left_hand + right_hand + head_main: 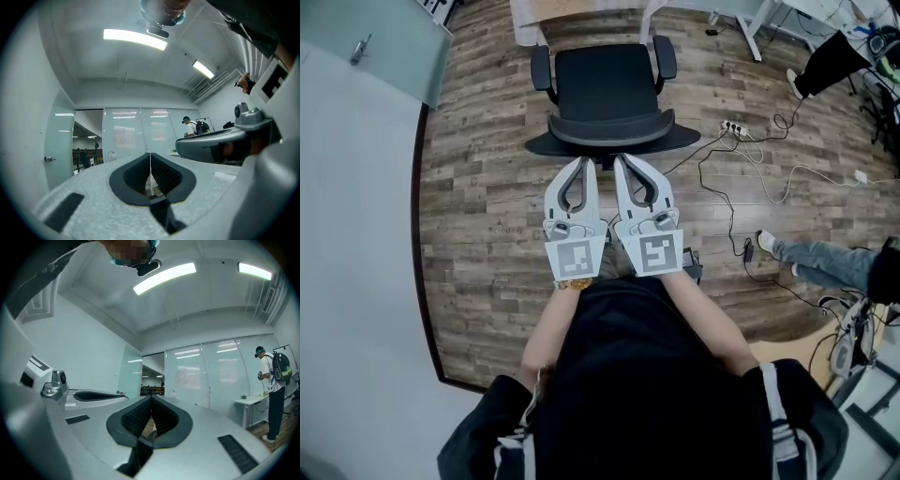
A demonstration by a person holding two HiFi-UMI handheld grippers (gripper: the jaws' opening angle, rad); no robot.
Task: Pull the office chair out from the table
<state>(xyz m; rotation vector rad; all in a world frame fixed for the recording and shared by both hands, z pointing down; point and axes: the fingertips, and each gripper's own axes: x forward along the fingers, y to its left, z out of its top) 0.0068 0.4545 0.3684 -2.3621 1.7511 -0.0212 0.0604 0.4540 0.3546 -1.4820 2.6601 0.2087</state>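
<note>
In the head view the black office chair (605, 89) stands on the wood floor with its seat facing the white table (525, 28) at the top edge. Its curved backrest (612, 131) faces me. My left gripper (582, 162) and right gripper (622, 159) are held side by side just behind the backrest, tips close to its rear edge. Whether they touch it I cannot tell. Both are shut with nothing between the jaws. The left gripper (150, 154) and the right gripper (151, 398) views show pads meeting, aimed at the ceiling and glass walls.
A power strip (733, 127) and loose cables (727, 202) lie on the floor right of the chair. A seated person's legs (820, 262) reach in from the right. A grey floor area (356, 244) borders the wood on the left. Another person (274, 380) stands by a far desk.
</note>
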